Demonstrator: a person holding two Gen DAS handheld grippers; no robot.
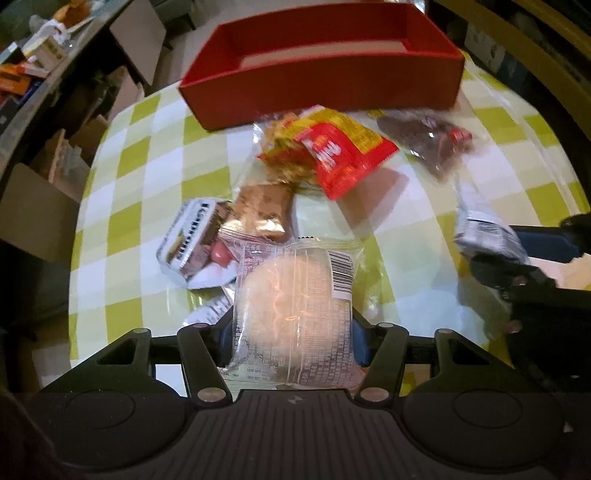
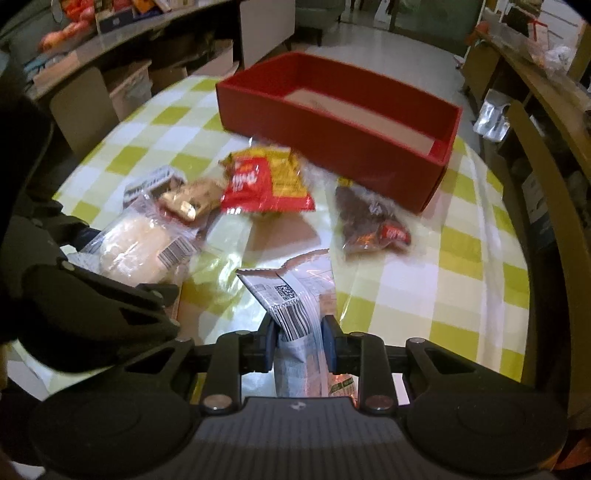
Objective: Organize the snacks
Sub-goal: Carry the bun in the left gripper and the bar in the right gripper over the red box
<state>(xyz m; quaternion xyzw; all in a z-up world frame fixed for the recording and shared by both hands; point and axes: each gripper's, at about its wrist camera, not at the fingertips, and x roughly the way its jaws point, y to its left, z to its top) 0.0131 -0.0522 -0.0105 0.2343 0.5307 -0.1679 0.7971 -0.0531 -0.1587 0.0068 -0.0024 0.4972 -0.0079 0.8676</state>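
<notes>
My left gripper is shut on a clear packet with a pale round cake, lifted a little off the table; the same cake packet shows at left in the right wrist view. My right gripper is shut on a white and grey barcode packet, also seen as the white packet at right in the left wrist view. An open red box stands at the far side. Loose on the table lie a red-yellow bag, a brown snack bag, a gold packet and a silver packet.
A round table with a green and white checked cloth bears everything. Cardboard boxes and cluttered shelves stand beyond its left edge. A wooden chair frame rises at the right.
</notes>
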